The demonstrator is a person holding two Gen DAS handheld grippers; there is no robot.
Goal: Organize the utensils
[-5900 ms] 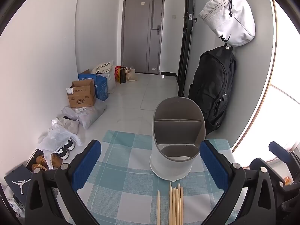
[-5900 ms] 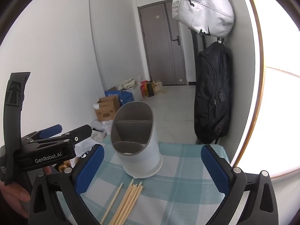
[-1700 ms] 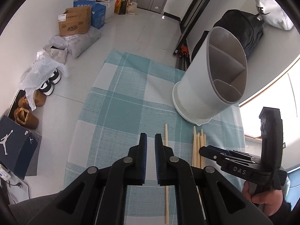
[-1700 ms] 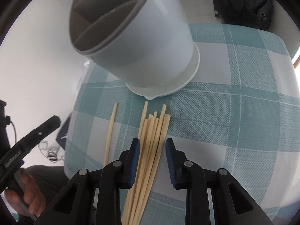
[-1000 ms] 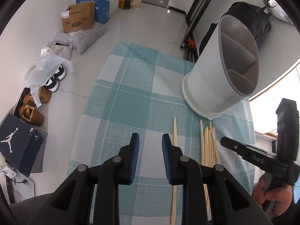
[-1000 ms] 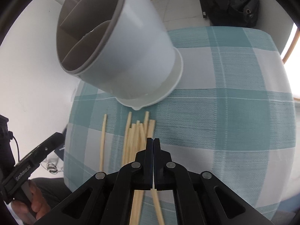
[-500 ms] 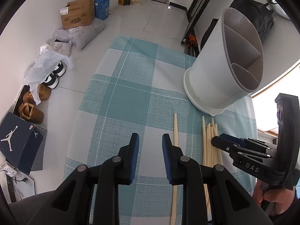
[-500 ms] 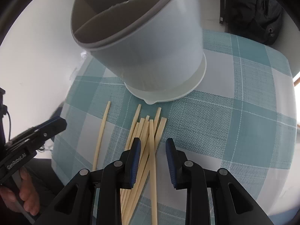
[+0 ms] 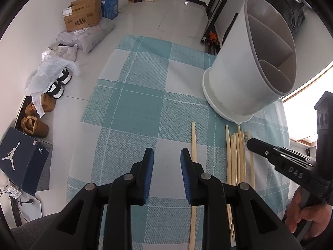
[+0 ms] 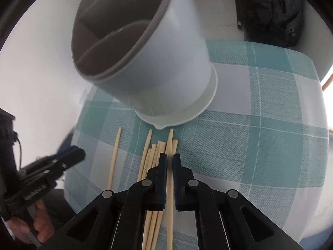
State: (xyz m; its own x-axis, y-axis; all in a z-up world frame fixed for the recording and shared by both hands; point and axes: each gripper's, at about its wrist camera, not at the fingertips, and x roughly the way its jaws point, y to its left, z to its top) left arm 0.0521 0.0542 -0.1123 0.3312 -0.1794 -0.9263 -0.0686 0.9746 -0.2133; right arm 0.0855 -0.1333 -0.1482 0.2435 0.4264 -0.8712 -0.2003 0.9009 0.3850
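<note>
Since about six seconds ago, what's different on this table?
Both grippers tipped down from facing the room to over the chopsticks. The right gripper, wide open then, has just been closing onto one chopstick. The left gripper narrowed but holds nothing, beside the lone chopstick. The utensil holder and checked cloth stayed put.

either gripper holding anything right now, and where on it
The right gripper has just closed on one chopstick, pinching it partway along its length, behind the tip nearest the holder. The left gripper is open and holds nothing.
</note>
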